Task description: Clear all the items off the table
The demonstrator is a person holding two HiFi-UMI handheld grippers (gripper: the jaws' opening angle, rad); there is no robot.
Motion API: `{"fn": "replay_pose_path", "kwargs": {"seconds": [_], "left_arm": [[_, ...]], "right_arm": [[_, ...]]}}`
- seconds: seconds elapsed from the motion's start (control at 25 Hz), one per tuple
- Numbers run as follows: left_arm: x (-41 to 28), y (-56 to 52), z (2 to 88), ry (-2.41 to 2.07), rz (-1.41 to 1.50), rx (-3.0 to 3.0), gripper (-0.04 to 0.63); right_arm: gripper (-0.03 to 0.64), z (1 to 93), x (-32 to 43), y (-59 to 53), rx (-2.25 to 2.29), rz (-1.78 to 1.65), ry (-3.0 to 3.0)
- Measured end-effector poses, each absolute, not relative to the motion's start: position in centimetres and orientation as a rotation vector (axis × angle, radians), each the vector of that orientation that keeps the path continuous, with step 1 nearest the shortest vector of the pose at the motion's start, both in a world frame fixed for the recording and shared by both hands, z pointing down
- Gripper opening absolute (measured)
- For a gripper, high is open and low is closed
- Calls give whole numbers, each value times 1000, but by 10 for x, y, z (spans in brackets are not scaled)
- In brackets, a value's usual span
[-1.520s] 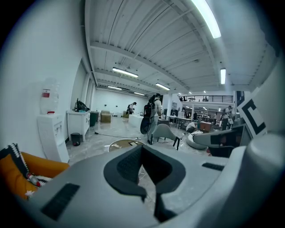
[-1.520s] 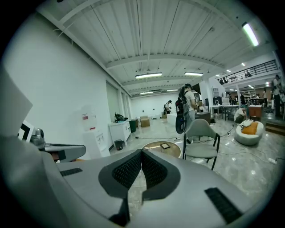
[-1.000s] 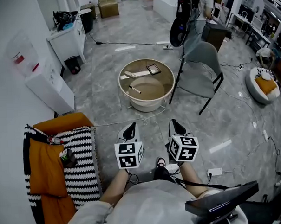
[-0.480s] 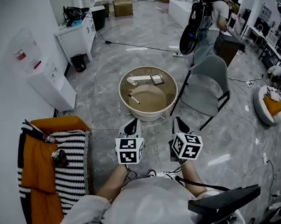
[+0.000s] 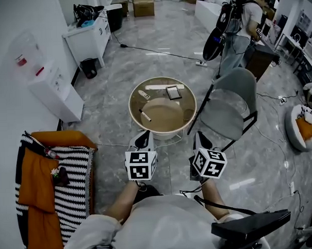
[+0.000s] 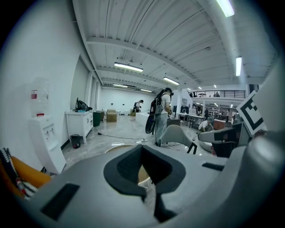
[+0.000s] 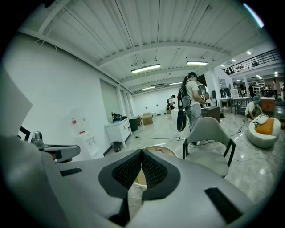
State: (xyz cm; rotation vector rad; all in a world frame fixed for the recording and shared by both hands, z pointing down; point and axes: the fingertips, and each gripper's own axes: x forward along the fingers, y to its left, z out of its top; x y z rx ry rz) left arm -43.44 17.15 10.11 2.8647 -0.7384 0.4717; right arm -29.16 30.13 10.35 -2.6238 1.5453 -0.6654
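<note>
Grey polished floor [image 5: 117,66] all around, cables trailing across it. At the left edge, a black-and-white striped throw [image 5: 71,192] with an orange cushion [image 5: 34,181] lying on it. A grey chair [image 5: 225,113] stood just beside the round table [image 5: 169,121], on its right as the head view showed it; a white water dispenser [image 5: 54,95] stood against the wall, well apart. A person with a backpack [image 5: 244,19] stood beyond the chair.

Table ahead of both grippers, not reached. Nothing had been cleared off it.

Left gripper [image 5: 142,139] – jaws shut tip to tip, nothing between them, held short of the near rim. Right gripper [image 5: 200,140] beside it – jaws likewise closed and empty, nearer the chair's front leg.

On the tabletop, all toward the far half:
- white strip [image 5: 164,87] near the far rim
- dark-framed flat rectangle [image 5: 173,92] just beside it
- marker [image 5: 144,115] lying at a slant, left of centre
- small pale object [image 5: 144,94], too small to identify
</note>
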Motion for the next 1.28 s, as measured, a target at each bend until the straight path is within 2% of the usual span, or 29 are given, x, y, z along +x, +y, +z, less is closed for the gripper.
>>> {"fn": "replay_pose_path", "kwargs": {"seconds": [0.4, 0.68, 1.0, 1.28], "left_arm": [[-381, 128, 122, -725, 531, 2841, 8], [-305, 61, 135, -699, 511, 2810, 8], [-206, -33, 123, -707, 475, 2808, 8], [-175, -113, 143, -824, 488, 2698, 8]], "right_arm": [[23, 118, -236, 256, -2616, -704, 1539], [23, 122, -160, 203, -2647, -692, 1495], [25, 98, -61, 107, -2679, -649, 1558], [25, 105, -22, 12, -2657, -671, 1734]]}}
